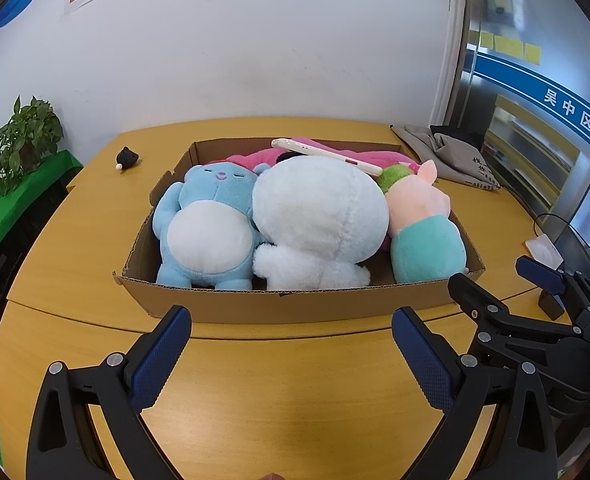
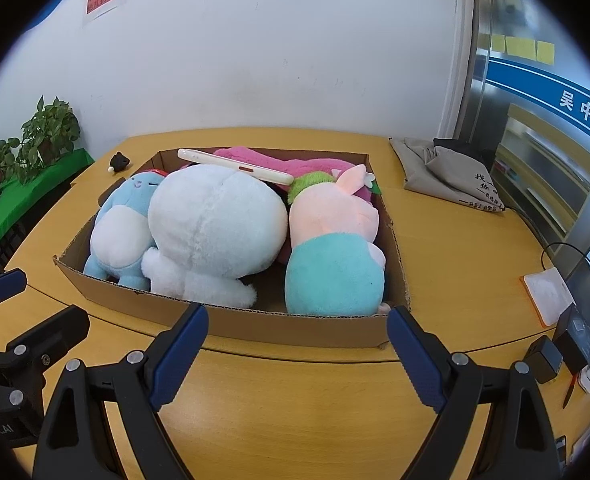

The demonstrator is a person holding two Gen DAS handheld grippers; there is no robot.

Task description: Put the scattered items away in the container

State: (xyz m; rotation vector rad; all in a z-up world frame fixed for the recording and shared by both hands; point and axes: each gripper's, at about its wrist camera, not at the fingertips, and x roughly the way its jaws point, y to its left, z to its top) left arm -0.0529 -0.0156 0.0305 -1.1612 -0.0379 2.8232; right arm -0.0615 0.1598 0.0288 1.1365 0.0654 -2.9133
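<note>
Cardboard box (image 1: pixel 295 304) on worktop (image 1: pixel 255 400) already packed w/ plush toys (image 1: pixel 319 216), only small black toy (image 1: pixel 127 158) left out beyond box's far-left corner, nearer left gripper (image 1: pixel 291 356); both grippers' jaws open, empty, right gripper (image 2: pixel 297 356) too.
</note>
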